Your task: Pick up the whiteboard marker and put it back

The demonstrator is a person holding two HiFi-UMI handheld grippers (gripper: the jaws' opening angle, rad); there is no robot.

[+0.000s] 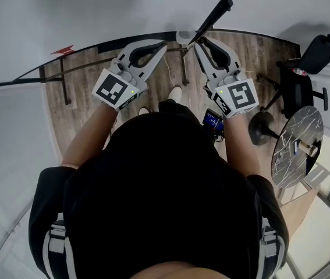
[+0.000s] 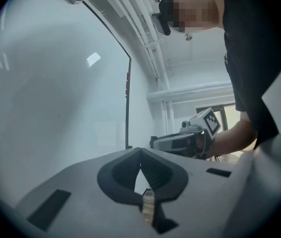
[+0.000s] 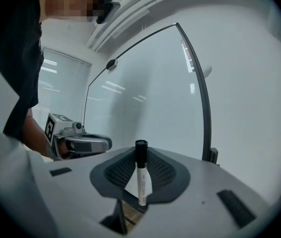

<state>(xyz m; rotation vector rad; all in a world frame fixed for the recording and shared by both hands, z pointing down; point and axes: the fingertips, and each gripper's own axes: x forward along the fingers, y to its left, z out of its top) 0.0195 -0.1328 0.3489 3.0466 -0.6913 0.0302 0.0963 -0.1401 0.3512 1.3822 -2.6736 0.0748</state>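
Between ribbed pads point(image 3: 118, 175) of the right gripper point(image 3: 141, 151), a cylindrical black-capped marker point(image 3: 142, 182) is standing clamped; the left gripper point(image 2: 140, 151) is sitting closed, empty.

Whiteboard marker point(image 3: 140, 175): white barrel, black cap. Left hand-held gripper point(image 1: 162, 46) and right hand-held gripper point(image 1: 198, 44): pale grey shells, black pads, cubes with black-and-white squares. Floor point(image 1: 83, 115): brown wood grain. Round surface point(image 1: 290, 156), 3 o'clock: dark marble, pale veins.

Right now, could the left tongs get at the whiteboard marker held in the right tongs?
Probably yes: the left tongs are beside the right tongs with only air between, and the marker stands upright, mostly clear of them. The left look shut, so must open first.
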